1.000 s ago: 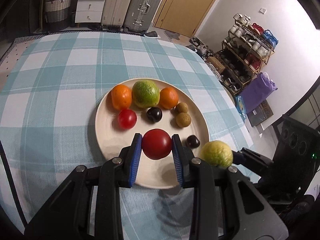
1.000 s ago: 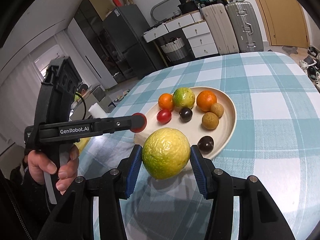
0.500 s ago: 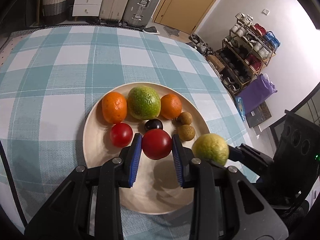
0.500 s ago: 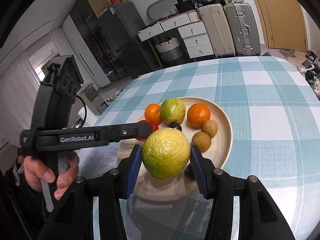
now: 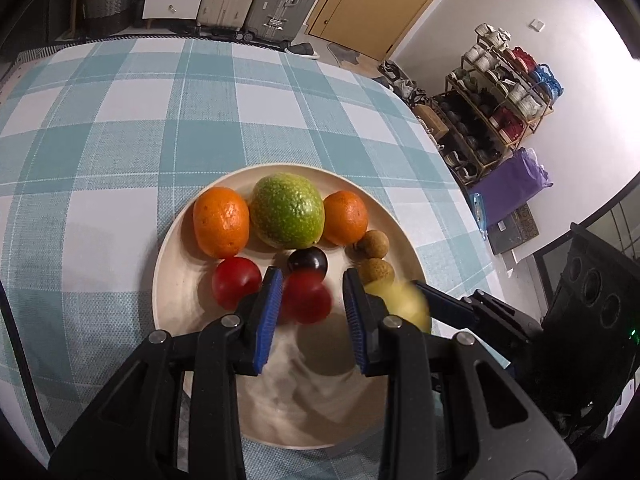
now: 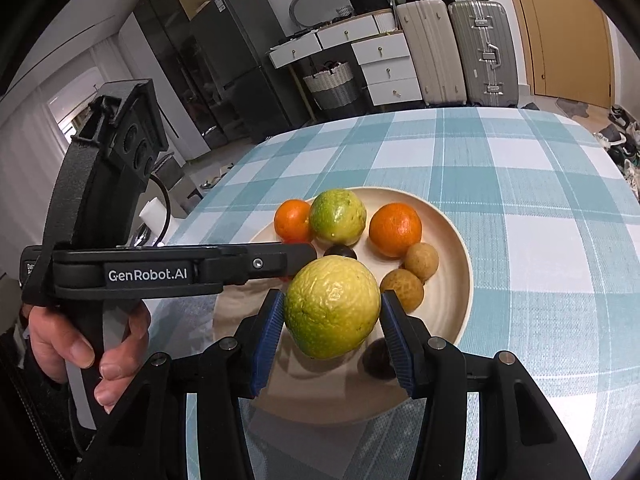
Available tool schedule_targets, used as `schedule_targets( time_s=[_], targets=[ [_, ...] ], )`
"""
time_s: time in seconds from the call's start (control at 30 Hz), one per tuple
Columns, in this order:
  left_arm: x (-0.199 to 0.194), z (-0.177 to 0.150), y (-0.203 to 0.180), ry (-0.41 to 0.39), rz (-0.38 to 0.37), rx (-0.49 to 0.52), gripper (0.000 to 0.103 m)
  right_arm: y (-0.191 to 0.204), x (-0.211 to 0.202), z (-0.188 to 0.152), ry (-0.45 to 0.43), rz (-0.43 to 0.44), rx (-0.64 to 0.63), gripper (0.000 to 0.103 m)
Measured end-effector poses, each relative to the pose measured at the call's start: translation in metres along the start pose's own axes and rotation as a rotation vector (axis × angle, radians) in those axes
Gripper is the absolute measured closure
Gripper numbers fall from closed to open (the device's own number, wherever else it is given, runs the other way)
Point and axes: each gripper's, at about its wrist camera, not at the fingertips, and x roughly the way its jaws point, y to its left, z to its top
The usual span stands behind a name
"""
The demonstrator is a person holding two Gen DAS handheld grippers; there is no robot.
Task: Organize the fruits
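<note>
- Now the left gripper [image 5: 308, 300] is clamped on a red tomato [image 5: 306, 298], which sits low of centre in the left wrist view, blurred, pinched between the two blue pads [image 5: 270, 316].
- The tomato hangs over the plate [image 5: 172, 256], just below a dark plum [image 5: 307, 261] and right of a second tomato [image 5: 234, 282].
- At the plate's far side, an orange [image 5: 221, 222], a green citrus [image 5: 287, 210] and another orange [image 5: 345, 217] lie in a row, touching or nearly so.
- Two brown longans [image 5: 373, 245] lie right of the plum, near the right pad.
- The right gripper [image 6: 332, 312] is clamped on a yellow-green lemon [image 6: 332, 306], held at lower centre of the right wrist view, over the near part of the plate.
- In the left wrist view the lemon [image 5: 400, 300] shows blurred at the right, just beside the left gripper's right finger.
- In the right wrist view the left gripper's finger reaches in from the left, its tip just above the lemon; whether they touch I cannot tell.
- Another dark plum [image 6: 378, 358] lies on the plate under the lemon, beside the right pad.
- A hand [image 6: 76, 344] grips the left gripper's handle at the lower left.
- The plate stands on a checked cloth [image 6: 520, 200].
</note>
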Motion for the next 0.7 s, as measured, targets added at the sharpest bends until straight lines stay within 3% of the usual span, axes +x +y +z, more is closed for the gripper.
schedule_targets(
  time_s=[0.13,0.33,0.7],
  targets=[
    [-0.005,0.001,0.0,-0.003,0.003,-0.008,0.075,-0.001,-0.01,0.004,-0.053,0.037,0.025,0.04],
    [-0.023,-0.005,0.0,-0.027,0.012,-0.017,0.066,0.002,-0.031,0.001,-0.1,0.021,0.007,0.039],
    [-0.061,-0.03,-0.007,-0.081,0.052,0.003,0.061,0.006,-0.061,-0.017,-0.15,-0.037,0.031,0.03]
  ],
)
